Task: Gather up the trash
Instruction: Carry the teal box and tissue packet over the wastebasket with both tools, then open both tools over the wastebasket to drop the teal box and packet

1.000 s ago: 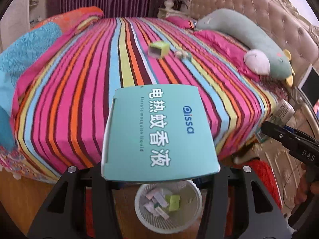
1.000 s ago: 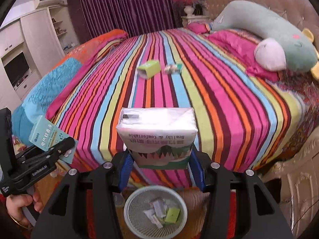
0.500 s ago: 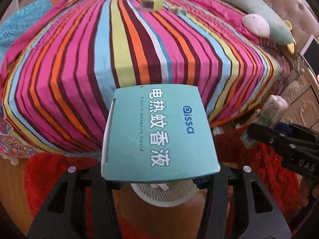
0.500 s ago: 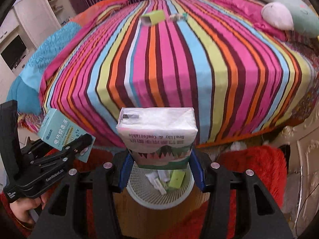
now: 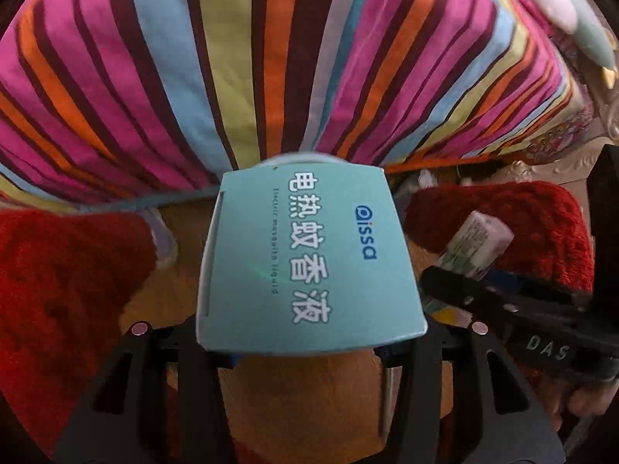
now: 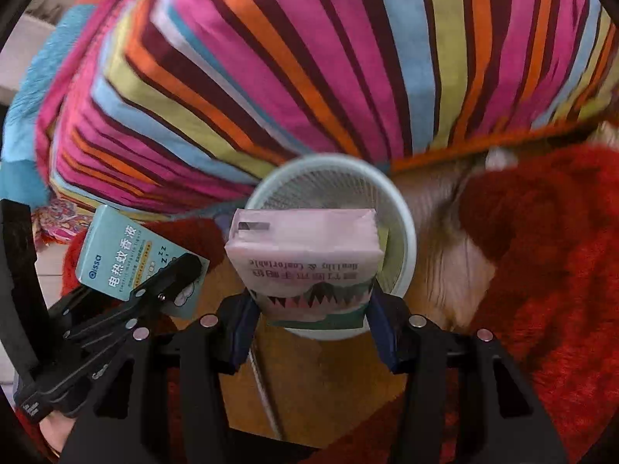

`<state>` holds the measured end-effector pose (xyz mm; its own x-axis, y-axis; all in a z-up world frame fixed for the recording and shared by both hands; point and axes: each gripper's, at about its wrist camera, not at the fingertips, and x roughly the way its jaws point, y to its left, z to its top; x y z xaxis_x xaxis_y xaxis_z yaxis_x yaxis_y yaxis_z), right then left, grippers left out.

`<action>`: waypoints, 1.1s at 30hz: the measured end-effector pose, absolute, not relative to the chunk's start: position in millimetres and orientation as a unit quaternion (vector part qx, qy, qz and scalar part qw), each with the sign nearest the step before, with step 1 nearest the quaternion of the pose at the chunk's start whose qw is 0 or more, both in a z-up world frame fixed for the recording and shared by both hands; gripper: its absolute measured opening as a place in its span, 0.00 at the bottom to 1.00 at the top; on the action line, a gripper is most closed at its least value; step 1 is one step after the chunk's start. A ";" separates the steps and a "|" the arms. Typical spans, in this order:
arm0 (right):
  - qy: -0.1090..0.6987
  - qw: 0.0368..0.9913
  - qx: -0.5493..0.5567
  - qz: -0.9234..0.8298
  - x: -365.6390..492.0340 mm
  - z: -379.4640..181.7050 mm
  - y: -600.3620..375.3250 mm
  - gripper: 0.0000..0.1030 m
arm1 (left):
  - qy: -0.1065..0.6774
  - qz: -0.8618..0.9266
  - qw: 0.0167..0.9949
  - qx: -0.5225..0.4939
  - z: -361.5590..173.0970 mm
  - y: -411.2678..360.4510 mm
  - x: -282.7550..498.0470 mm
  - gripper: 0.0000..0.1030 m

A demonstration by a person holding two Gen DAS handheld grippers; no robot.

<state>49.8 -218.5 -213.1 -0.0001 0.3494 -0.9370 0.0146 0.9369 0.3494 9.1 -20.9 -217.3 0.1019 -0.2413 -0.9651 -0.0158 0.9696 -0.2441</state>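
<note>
Trash fills both our tools: the left gripper (image 5: pixel 309 344) is clamped across the near end of a teal mosquito-liquid carton (image 5: pixel 309 259), and the right gripper (image 6: pixel 313 321) squeezes a soft tissue pack (image 6: pixel 305 255) by its lower half. We judge the carton light, stiff and hollow, best held across its flat side faces as now, since hard pressure could cave a panel. The tissue pack looks light and yielding, with a slick wrapper, so our hold low on its body seems sound, though it could slide.

Just ahead of the right gripper, partly behind the pack, stands the white mesh wastebasket (image 6: pixel 406 232) on the wooden floor (image 6: pixel 340 379). Ahead of the left gripper only a sliver of its rim shows past the carton. Red rugs (image 6: pixel 541 270) lie to either side, and the striped bedspread (image 6: pixel 309 58) hangs beyond.
</note>
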 end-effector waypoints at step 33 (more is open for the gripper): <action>0.769 0.606 0.204 0.022 68.5 -318.4 -219.8 0.80 | 0.774 -0.020 0.620 -0.129 -323.5 -25.2 24.6 0.85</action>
<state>68.5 -219.8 -318.4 -0.1830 0.3400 -0.9224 0.2867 0.9159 0.2808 24.6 -25.2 -323.5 -0.1985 -0.2240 -0.9542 -0.1745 0.9660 -0.1905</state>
